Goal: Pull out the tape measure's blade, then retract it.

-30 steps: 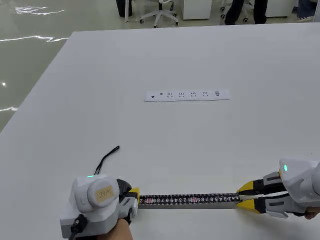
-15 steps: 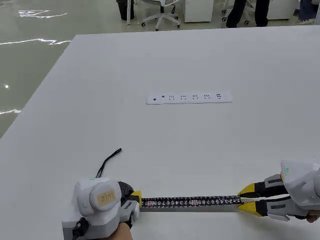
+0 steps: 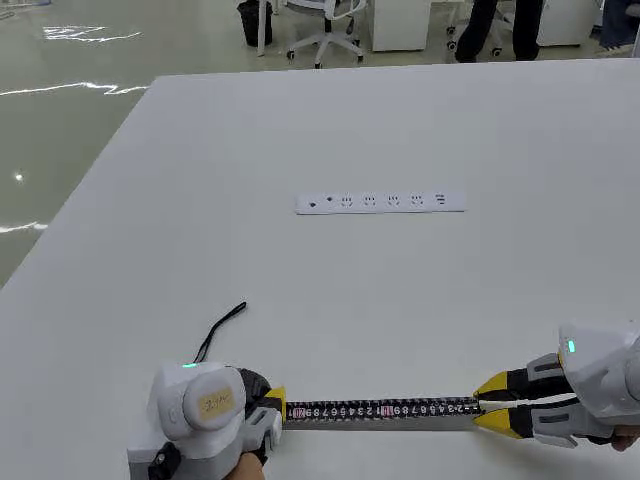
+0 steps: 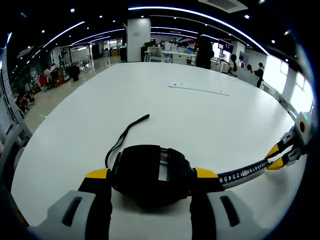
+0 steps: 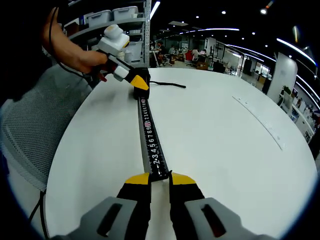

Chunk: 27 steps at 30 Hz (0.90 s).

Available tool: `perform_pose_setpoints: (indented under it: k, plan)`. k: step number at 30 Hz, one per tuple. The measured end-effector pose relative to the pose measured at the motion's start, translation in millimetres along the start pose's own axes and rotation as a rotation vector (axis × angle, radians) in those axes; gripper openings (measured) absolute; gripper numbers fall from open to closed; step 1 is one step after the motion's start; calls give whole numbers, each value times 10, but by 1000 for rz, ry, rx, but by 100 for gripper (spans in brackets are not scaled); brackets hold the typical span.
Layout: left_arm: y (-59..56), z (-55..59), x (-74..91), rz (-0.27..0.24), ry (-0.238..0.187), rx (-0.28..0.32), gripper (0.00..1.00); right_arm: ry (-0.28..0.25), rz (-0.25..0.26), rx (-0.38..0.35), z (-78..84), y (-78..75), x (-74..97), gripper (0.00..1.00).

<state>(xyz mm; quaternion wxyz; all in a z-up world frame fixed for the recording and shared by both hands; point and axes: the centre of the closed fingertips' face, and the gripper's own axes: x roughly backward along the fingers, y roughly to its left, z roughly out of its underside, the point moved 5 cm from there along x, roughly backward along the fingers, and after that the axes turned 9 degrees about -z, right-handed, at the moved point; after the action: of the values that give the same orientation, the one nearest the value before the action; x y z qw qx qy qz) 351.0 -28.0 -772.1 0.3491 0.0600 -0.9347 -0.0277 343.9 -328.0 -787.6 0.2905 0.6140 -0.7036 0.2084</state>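
Observation:
The black tape measure case (image 4: 151, 172) sits on the white table between the yellow-tipped jaws of my left gripper (image 4: 152, 174), which is shut on it; in the head view the left gripper (image 3: 262, 403) is at the bottom left. Its black blade (image 3: 380, 410) with white numbers lies stretched along the table to the right. My right gripper (image 3: 487, 404) is shut on the blade's end (image 5: 161, 175). A black wrist strap (image 3: 218, 328) trails from the case. Along the blade in the right gripper view, the left gripper (image 5: 137, 80) holds the case at the far end.
A white power strip (image 3: 381, 203) lies flat in the middle of the table (image 3: 400, 120). Office chairs (image 3: 315, 25) and a person's legs stand beyond the far edge. The table's left edge runs diagonally near the shiny floor.
The head view has shifted slightly. Blade length and both grippers look about the same relative to each other.

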Motion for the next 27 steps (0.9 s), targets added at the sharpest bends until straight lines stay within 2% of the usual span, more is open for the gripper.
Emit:
perform_pose_setpoints:
  k: [27]
  plan:
    - [7,11,1,6,1,-23,59,-1,-9,3,-100,-3,-64,13]
